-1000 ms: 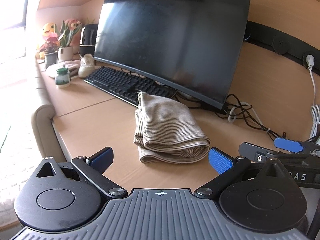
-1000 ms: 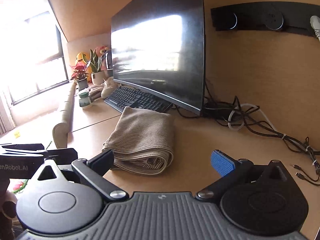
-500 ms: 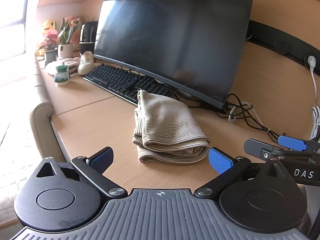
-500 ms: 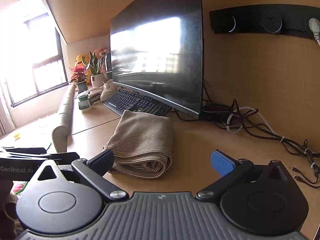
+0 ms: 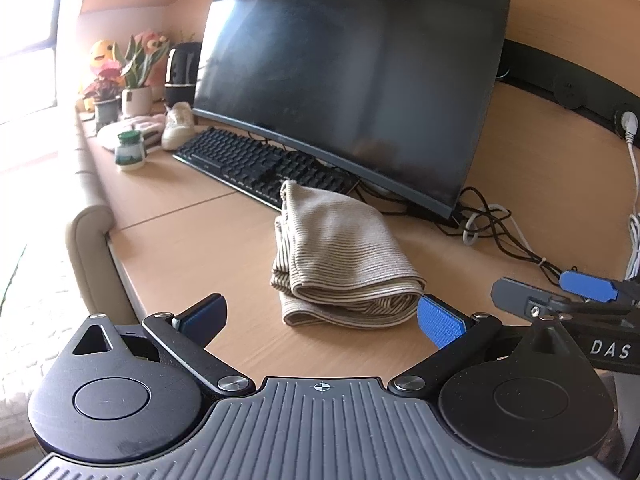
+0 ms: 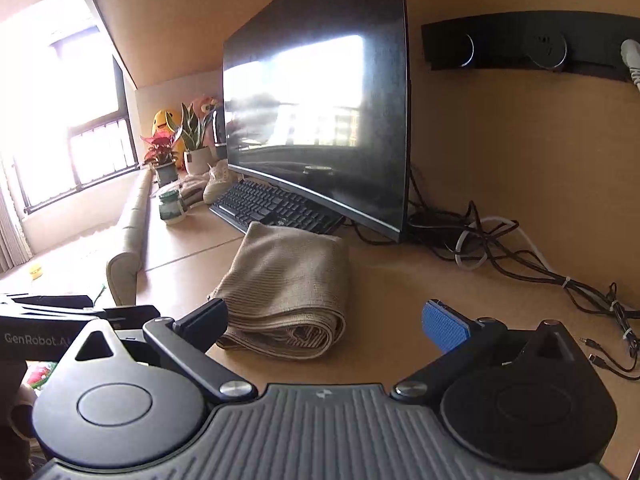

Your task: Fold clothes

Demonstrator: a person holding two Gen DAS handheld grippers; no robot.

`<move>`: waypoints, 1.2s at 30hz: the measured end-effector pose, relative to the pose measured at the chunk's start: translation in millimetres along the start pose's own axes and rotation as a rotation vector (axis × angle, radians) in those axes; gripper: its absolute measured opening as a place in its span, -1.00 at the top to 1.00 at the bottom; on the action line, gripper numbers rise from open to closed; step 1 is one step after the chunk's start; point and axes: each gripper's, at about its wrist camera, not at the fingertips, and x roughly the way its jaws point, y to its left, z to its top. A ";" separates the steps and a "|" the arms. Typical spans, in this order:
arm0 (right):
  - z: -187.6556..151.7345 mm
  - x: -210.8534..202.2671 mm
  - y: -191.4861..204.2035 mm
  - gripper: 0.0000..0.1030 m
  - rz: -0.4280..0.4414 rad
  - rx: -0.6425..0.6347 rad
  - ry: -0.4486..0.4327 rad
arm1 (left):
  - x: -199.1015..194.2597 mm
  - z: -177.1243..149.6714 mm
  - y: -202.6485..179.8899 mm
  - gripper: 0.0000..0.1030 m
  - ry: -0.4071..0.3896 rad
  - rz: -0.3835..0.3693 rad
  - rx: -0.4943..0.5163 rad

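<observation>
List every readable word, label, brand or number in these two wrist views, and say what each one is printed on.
"DAS" – white letters on the side of the right gripper, cut off at the frame edge.
"GenRobot.A" – white print on the side of the left gripper, its end hidden behind the right gripper's own body.
Green-lidded jar: label too blurred to read.
Keyboard: key legends too small to read.
Monitor: screen dark, no text.
</observation>
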 end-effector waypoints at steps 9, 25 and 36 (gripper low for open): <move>0.9 1.3 0.0 -1.00 -0.005 -0.004 0.009 | 2.4 0.3 1.0 -1.00 0.004 -0.002 -0.001; -0.4 3.2 -1.0 -1.00 -0.003 -0.001 0.025 | 4.1 -2.0 1.4 -1.00 0.020 0.002 -0.012; -1.8 5.6 -2.5 -1.00 0.000 0.006 0.038 | 7.2 -3.5 2.0 -1.00 0.030 -0.004 -0.023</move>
